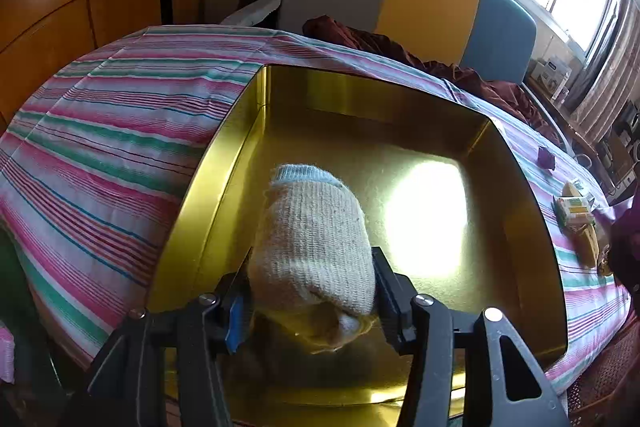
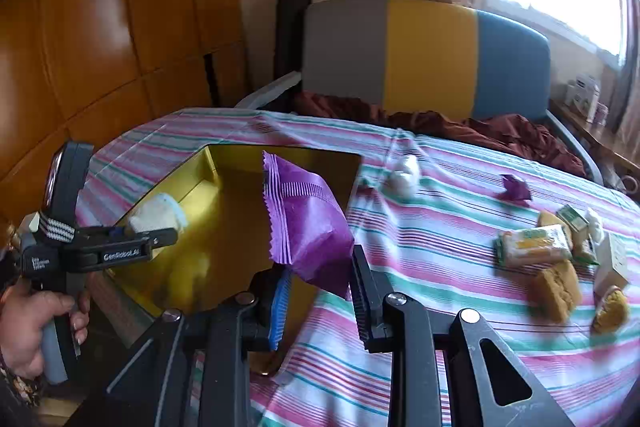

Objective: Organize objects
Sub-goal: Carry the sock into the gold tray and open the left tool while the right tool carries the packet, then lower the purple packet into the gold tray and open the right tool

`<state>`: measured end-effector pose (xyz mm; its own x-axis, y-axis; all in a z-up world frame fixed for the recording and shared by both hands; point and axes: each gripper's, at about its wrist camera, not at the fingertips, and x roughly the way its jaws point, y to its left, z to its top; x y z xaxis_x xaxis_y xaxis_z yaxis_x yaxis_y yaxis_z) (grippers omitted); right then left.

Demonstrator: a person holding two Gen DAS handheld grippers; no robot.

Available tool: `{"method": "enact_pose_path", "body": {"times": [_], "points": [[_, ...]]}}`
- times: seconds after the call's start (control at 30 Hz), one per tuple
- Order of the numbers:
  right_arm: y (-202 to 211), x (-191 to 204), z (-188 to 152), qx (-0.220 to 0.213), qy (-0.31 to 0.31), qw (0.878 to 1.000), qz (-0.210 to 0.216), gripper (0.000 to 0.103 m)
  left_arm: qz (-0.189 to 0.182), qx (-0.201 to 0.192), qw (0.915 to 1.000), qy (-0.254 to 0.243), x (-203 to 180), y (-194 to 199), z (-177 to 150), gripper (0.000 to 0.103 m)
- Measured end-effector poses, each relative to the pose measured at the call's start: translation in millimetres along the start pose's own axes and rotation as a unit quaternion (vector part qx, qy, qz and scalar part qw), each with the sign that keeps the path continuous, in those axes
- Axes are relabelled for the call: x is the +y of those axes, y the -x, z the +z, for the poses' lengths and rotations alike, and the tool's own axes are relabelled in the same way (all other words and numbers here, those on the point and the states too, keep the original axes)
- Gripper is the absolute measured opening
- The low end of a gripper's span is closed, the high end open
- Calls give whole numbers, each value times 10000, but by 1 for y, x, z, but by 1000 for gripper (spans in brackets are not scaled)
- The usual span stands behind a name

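A gold tin tray (image 1: 224,163) lies on the striped bedcover. My left gripper (image 1: 310,297) is shut on a rolled cream knitted sock (image 1: 312,235) and holds it over the tray's near left part. In the right wrist view the left gripper (image 2: 156,233) shows over the tray (image 2: 188,183) with the sock (image 2: 158,215). My right gripper (image 2: 320,287) is shut on a purple snack packet (image 2: 308,223), held at the tray's right edge.
On the striped cover to the right lie a white ball (image 2: 406,173), a small purple wrapper (image 2: 514,189), green-yellow snack packs (image 2: 534,247) and cake pieces (image 2: 554,291). A dark red blanket (image 2: 440,123) and a grey-yellow-blue headboard (image 2: 428,59) are behind. Wooden cabinets stand left.
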<state>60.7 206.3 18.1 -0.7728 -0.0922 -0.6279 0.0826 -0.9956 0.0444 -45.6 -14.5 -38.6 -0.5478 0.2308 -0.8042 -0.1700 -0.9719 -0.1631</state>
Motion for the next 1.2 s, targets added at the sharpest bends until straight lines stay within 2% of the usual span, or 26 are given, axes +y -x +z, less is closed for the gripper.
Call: {"method": "enact_pose_path", "body": {"times": [0.07, 0.13, 0.23, 0.4, 0.53, 0.8, 1.03, 1.2], "points": [[-4, 7, -1, 55, 86, 9999, 74, 28, 105, 6, 9999, 3, 2, 3, -1, 54], [-7, 13, -1, 105, 167, 9997, 137, 28, 240, -10, 9997, 14, 3, 8, -3, 62], [-10, 23, -2, 176, 294, 9992, 209, 28, 173, -172, 9996, 111, 6, 22, -3, 63], [-20, 31, -4, 362, 293, 9982, 378, 28, 146, -986, 9933, 590, 20, 54, -1, 64], [-34, 43, -5, 565, 257, 9961, 620, 28, 227, -1341, 9857, 996, 32, 65, -2, 65], [-71, 72, -6, 1142, 103, 9867, 1154, 28, 450, -1544, 9772, 1385, 46, 74, -2, 65], [-105, 91, -10, 1739, -246, 9712, 1611, 29, 520, -1642, 9725, 1569, 53, 78, -3, 65], [-115, 97, -10, 1879, -440, 9632, 1868, 33, 495, -1622, 9719, 1631, 55, 77, -4, 65]]}}
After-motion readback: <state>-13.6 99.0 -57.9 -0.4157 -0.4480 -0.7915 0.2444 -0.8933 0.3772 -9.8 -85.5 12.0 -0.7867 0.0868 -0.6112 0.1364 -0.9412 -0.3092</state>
